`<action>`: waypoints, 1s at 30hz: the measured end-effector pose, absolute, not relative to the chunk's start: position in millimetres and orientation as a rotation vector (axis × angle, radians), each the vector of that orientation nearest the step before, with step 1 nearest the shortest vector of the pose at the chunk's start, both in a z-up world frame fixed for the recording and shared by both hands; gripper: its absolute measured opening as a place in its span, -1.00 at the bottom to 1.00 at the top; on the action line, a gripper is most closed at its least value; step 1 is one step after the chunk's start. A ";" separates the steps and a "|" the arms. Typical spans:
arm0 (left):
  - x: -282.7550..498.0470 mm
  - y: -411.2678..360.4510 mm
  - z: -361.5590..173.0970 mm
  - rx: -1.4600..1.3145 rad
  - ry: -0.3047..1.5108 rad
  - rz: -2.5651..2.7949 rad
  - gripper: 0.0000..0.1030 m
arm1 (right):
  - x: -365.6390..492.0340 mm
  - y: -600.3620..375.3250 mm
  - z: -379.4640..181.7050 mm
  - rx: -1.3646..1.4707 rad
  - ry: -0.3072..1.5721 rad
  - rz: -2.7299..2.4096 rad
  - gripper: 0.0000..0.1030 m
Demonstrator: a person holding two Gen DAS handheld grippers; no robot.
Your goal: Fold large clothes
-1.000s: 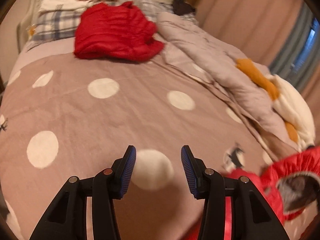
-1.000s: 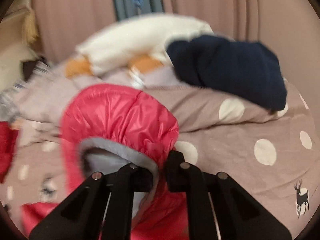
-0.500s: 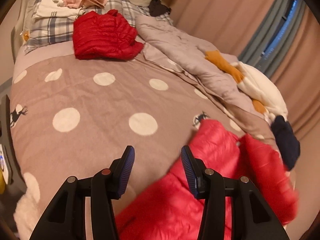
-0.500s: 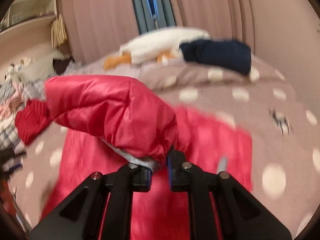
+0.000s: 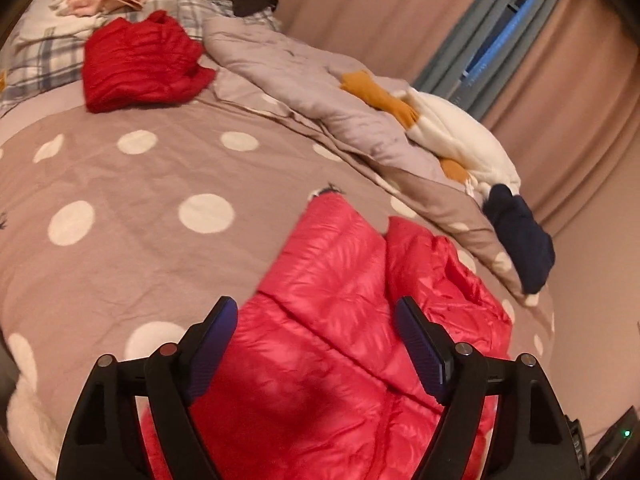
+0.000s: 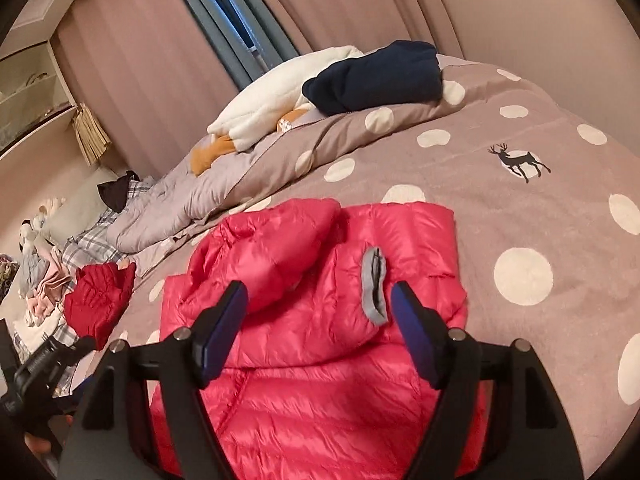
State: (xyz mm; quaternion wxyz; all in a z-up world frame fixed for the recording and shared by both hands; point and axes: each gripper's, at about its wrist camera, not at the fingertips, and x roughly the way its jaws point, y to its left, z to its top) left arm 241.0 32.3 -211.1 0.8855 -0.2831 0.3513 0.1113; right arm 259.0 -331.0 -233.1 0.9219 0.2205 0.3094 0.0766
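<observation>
Jacket (image 6: 320, 380) lies spread on the bed (image 6: 540, 208), hood folded down — both your claws, left (image 5: 316, 344) and right (image 6: 320, 332), have just opened, gripping nothing; sleeves and body remain unfolded.

Polka-dot bedspread (image 5: 132, 248) covering the bed, deer print (image 6: 520, 160) showing on it. Grey duvet (image 5: 304, 92) lying bunched along the curtain (image 5: 568, 92) side. Plaid pillow (image 5: 36, 60) sitting at the head, black gadget (image 6: 44, 364) poking in at bed edge.
</observation>
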 end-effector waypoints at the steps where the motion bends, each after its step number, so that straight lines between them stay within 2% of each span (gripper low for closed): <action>1: 244.5 31.0 -213.5 -0.592 0.734 0.227 0.55 | 257.0 -330.0 -233.4 0.458 0.638 0.163 0.46; 5: 265.6 26.4 -220.6 -0.607 0.746 0.204 0.63 | 276.1 -321.6 -236.5 0.440 0.666 0.181 0.47; 7: 281.2 22.5 -222.7 -0.616 0.745 0.185 0.73 | 285.5 -319.4 -237.2 0.443 0.667 0.191 0.54; 8: 286.8 20.5 -223.4 -0.620 0.743 0.170 0.77 | 292.2 -318.1 -238.2 0.458 0.670 0.204 0.65; 10: 307.3 14.0 -227.9 -0.648 0.757 0.117 0.77 | 308.0 -317.6 -240.4 0.504 0.662 0.223 0.77; 13: 341.5 -0.1 -241.6 -0.709 0.809 0.021 0.77 | 321.1 -316.5 -242.9 0.538 0.654 0.230 0.80; 15: 371.8 -17.9 -265.4 -0.720 0.915 -0.048 0.76 | 337.8 -311.6 -249.0 0.562 0.676 0.241 0.81; 16: 383.5 -25.2 -278.8 -0.721 0.971 -0.078 0.63 | 347.8 -307.1 -254.7 0.582 0.695 0.259 0.79; 17: 389.7 -30.4 -289.4 -0.725 1.011 -0.092 0.31 | 356.6 -303.2 -261.4 0.605 0.713 0.285 0.71; 19: 386.9 -38.7 -301.4 -0.693 1.006 -0.056 0.03 | 374.8 -291.9 -283.5 0.652 0.794 0.326 -0.10; 20: 382.8 -41.3 -299.5 -0.660 0.981 -0.049 -0.19 | 379.2 -286.3 -293.0 0.642 0.823 0.310 -0.63; 22: 374.1 -42.9 -293.9 -0.611 0.958 -0.048 -0.49 | 376.9 -280.4 -300.8 0.609 0.817 0.293 -0.74; 30: 305.5 -43.2 -273.2 -0.471 0.928 -0.028 -0.53 | 316.4 -275.6 -266.1 0.467 0.713 0.363 -0.79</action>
